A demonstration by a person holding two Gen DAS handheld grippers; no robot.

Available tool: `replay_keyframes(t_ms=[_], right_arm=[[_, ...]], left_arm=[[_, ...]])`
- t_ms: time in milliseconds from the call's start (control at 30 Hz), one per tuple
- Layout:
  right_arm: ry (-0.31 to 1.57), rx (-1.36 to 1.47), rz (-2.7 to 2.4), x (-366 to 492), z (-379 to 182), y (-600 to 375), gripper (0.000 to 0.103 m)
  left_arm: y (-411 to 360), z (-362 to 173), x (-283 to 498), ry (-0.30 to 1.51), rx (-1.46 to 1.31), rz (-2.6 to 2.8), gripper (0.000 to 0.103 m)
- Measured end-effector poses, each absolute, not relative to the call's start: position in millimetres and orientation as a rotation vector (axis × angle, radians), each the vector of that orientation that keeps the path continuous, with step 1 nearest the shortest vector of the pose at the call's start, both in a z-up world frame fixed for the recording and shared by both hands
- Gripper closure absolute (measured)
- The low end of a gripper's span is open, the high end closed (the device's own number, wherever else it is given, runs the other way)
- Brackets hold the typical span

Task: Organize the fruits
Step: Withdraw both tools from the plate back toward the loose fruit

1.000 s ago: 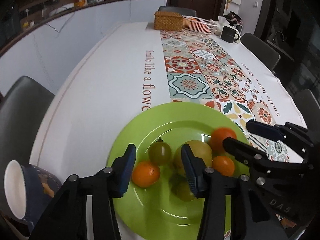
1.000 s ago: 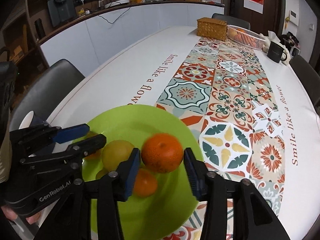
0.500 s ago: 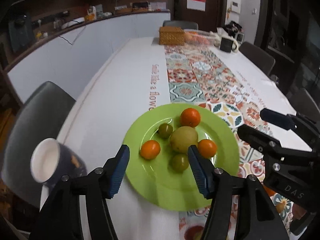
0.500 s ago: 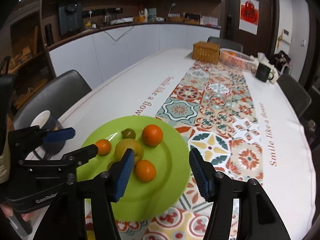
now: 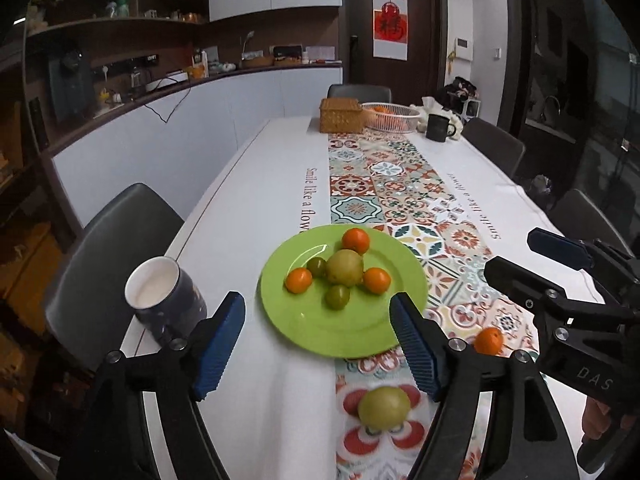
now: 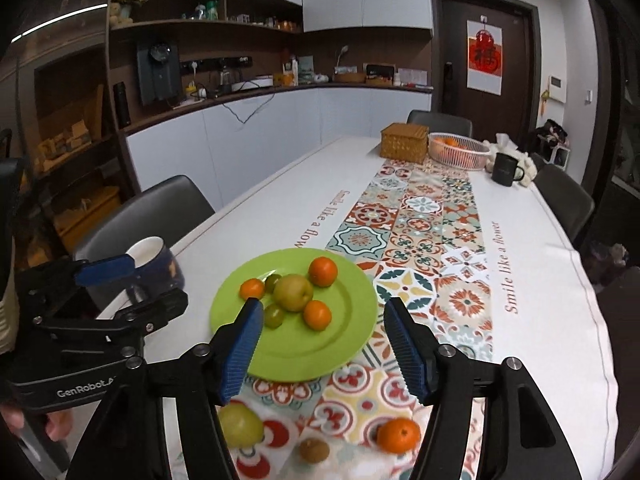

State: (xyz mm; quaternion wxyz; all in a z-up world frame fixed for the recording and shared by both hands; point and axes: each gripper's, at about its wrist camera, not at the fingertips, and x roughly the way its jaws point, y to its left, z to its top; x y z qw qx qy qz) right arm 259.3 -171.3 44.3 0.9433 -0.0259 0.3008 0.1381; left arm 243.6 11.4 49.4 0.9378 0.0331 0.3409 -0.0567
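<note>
Both the left hand-held gripper (image 5: 316, 348) and right hand-held gripper (image 6: 322, 346) gape wide, holding nothing, above the green plate (image 6: 344, 344) of fruit. A loose pear (image 6: 240, 426), tangerine (image 6: 399, 435) and kiwi (image 6: 315, 449) lie near the table (image 6: 552, 320) edge; a clumsy nudge could roll them off.

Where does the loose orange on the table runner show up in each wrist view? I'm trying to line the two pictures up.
Left wrist view: the loose orange sits low right, beyond the left claw, off the green plate.
Right wrist view: the same orange lies bottom centre-right, under the right claw.
Shared landmark: the green plate, left of and beyond the orange in both.
</note>
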Motion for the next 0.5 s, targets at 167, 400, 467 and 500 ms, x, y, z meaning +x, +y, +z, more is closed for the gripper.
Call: replay_keyframes(t_ms=[167,400,467,500], right_arm=[[0.590,-0.047,0.258,227,50,-178,0.033],[0.571,-0.033,0.187,193,51,-199,0.027],[0.567,-0.030,0.168,185,50,-204,0.027],[0.567,-0.026,0.162,182,50,-207,0.027]], left_arm=[[8,56,214,0.674,0.078,-0.105,0.022],[3,57,178,0.644,0.109,-0.105,0.017],[1,55,170,0.644,0.107,-0.103,0.015],[0,54,166,0.642,0.108,-0.101,0.014]])
